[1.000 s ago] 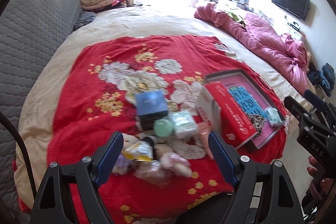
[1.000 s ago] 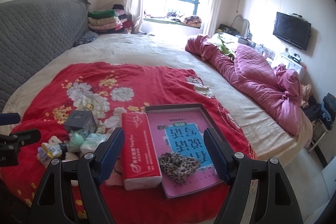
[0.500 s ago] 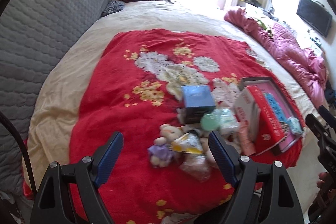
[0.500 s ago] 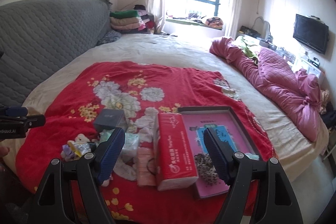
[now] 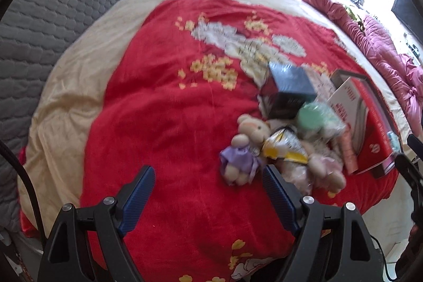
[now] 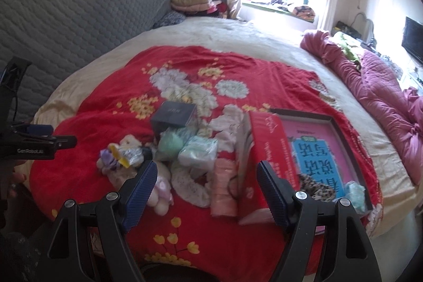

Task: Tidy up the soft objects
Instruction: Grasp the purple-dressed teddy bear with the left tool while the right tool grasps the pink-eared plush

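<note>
task status: early. soft goods lie heaped on the red blanket [image 5: 164, 107] of the bed [image 6: 238, 31], unsorted. the pile: a bear [image 5: 247, 147] in a purple dress, a second plush [image 5: 325, 165] beside it, a snack bag [image 5: 284, 148] across both, a green pack [image 6: 197, 152], a pink roll [image 6: 223, 189], a white scrunchie [image 6: 189, 186]. a dark box [image 5: 289, 91] and a red tissue box [image 6: 267, 149] stand against the pile. the tray [image 6: 341, 131] to the right holds a leopard pouch [image 6: 316, 185] and a small pale pack [image 6: 355, 192]; judged as the only items placed. all else remains.

left tool [image 5: 208, 192]: jaws spread wide, empty, over bare blanket, the bear just right of its right finger. right tool [image 6: 206, 188]: jaws spread wide, empty, above the scrunchie and roll.

change since half a second ago: left view has swung further left, so the pile now sits right of the jaws rather than between them. right view has shifted right and nearer the tray. no item moved.
</note>
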### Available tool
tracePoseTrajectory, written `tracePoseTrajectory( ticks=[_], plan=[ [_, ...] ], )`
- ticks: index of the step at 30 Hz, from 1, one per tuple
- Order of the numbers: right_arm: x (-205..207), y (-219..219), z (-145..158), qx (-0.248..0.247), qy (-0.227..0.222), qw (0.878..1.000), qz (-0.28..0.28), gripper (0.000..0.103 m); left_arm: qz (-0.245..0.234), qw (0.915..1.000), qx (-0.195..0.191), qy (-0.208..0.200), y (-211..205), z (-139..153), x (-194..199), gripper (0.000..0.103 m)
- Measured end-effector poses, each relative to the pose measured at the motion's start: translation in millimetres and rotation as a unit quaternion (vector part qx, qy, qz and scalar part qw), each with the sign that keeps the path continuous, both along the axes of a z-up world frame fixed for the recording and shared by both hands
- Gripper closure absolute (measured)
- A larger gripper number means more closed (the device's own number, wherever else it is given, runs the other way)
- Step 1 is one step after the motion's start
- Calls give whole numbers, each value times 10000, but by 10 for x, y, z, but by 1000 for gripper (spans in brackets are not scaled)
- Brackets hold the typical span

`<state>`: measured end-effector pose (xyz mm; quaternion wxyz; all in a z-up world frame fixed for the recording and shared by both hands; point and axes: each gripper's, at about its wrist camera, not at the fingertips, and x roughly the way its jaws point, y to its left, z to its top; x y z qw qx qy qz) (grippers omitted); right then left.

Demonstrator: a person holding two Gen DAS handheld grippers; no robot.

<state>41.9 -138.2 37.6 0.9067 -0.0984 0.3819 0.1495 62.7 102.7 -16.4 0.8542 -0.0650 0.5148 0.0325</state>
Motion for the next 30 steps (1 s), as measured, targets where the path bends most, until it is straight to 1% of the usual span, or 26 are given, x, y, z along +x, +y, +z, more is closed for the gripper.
tracePoseTrajectory(
  ticks=[3, 6, 9, 14, 18, 24, 30],
  plan=[
    [9, 109, -150, -42, 181, 9997, 179, 25, -38, 9999, -47, 124, -5, -144, 37, 20],
    [30, 182, -241, -67, 290, 9991, 287, 25, -88, 9997, -48, 208, -18, -268, 83, 20],
    [42, 230, -307, -94, 374, 9984, 414, 25, -125, 9993, -128, 333, -29, -397, 146, 20],
    [93, 282, -460, -194, 589, 9968, 504, 25, -124, 9986, -176, 489, -38, -590, 253, 20],
    [126, 374, -596, -290, 734, 9949, 620, 25, -121, 9982, -294, 508, -33, -666, 296, 20],
    [192, 509, -747, -527, 797, 9930, 699, 25, -210, 9980, -297, 518, -91, -716, 364, 20],
    [306, 574, -880, -612, 907, 9915, 707, 25, -237, 9977, -349, 540, -97, -790, 434, 20]
  ],
)
